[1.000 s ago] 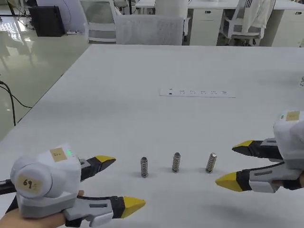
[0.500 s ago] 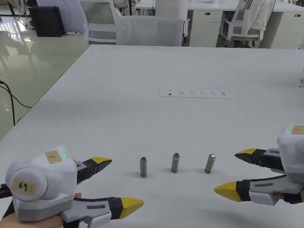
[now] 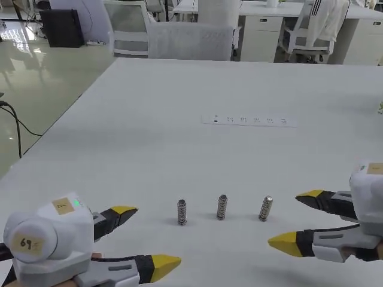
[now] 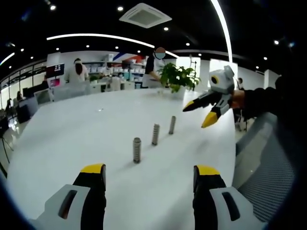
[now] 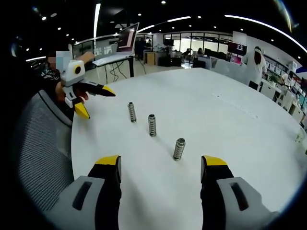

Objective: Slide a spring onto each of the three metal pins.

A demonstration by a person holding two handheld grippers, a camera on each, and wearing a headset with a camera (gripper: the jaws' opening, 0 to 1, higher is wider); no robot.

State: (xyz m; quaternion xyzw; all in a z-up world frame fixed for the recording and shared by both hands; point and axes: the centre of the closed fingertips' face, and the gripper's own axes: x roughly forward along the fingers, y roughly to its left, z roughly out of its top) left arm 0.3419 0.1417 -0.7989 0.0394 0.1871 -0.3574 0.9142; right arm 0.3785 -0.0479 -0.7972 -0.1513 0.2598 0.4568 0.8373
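Fingers [image 3: 160, 263] of the left gripper [image 3: 149, 236] stand apart and empty, aimed at the left spring [image 3: 182, 212] just ahead. The middle spring [image 3: 222, 207] and right spring [image 3: 265, 208] continue the row on the surface [image 3: 179, 119], long axes upright. The right gripper [image 3: 292, 218], likewise apart, lies nearest the right spring.

Open-plan office, white desks [image 3: 263, 30], swivel chair [image 3: 128, 27], monitor [image 5: 125, 36], strip ceiling lights [image 4: 218, 19]
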